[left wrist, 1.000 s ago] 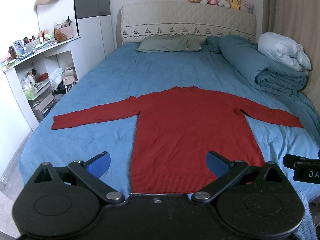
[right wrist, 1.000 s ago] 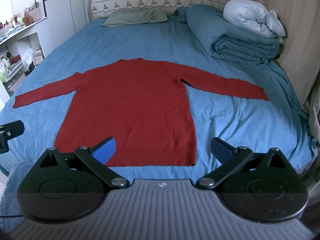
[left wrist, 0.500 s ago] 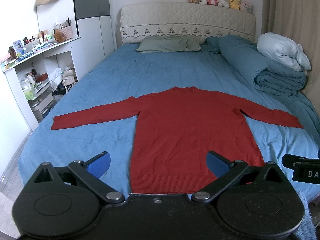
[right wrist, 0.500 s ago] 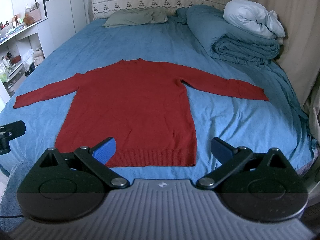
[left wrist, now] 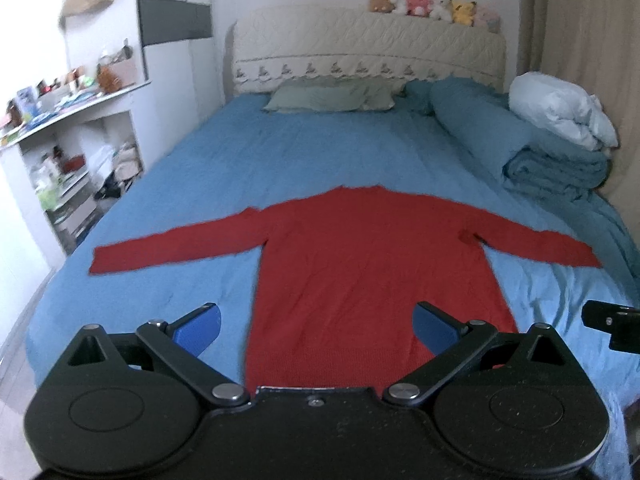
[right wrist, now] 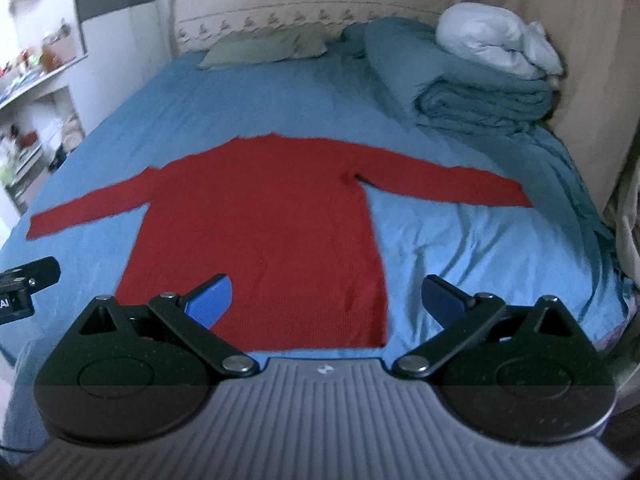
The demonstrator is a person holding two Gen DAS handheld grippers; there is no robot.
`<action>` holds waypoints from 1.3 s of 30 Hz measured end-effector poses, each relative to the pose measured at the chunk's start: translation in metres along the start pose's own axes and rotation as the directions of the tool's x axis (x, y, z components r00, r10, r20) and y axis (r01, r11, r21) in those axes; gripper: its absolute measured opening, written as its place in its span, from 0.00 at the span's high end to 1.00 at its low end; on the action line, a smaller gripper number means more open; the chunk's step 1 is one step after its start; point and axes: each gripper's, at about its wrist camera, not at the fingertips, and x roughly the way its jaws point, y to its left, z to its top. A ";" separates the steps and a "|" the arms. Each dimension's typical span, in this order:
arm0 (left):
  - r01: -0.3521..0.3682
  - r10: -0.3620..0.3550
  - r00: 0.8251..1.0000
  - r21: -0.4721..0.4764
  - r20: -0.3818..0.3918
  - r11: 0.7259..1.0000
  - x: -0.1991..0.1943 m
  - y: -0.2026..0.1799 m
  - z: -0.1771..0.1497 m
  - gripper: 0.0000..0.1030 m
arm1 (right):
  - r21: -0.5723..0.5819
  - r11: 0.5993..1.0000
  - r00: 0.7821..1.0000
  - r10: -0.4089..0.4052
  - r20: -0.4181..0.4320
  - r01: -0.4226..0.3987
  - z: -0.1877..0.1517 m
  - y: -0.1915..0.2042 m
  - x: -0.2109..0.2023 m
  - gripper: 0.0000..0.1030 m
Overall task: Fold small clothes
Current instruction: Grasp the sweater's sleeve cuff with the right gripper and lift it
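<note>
Two grippers hover above the near edge of the bed (left wrist: 320,152), both with blue fingers spread wide and nothing between them. The left gripper (left wrist: 316,326) sits over the hem of the red sweater (left wrist: 368,264), its left finger (left wrist: 198,328) over bare blue sheet and its right finger over the knit. The right gripper (right wrist: 328,300) hangs over the sweater's (right wrist: 264,232) right hem corner, with its left finger (right wrist: 212,300) above the fabric and its right finger above the sheet.

The sweater lies flat and face up near the bed's near edge, collar toward the headboard (left wrist: 368,52), both sleeves stretched out toward the left and right edges. Both views are slightly blurred, so fine creases in the knit cannot be read.

At the far edge a grey-green pillow (left wrist: 328,98) rests against the headboard. A folded blue duvet (left wrist: 516,152) lies along the right edge, a white pillow (left wrist: 560,112) on top of it. Plush toys (left wrist: 432,2) line the headboard's top.
</note>
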 end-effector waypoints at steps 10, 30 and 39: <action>0.169 -0.172 0.984 0.063 0.041 0.984 0.116 -0.066 0.080 0.00 | 0.186 0.968 0.984 -0.174 0.025 0.167 0.063 -0.102 0.100 0.00; 0.279 -0.260 0.952 0.104 -0.164 0.955 0.442 -0.221 0.109 0.02 | 0.407 0.879 0.951 -0.302 0.071 0.249 0.047 -0.329 0.397 0.13; 0.245 -0.201 0.938 0.131 -0.282 0.961 0.499 -0.247 0.100 0.06 | 0.607 0.750 0.928 -0.370 0.055 0.262 0.029 -0.377 0.444 0.68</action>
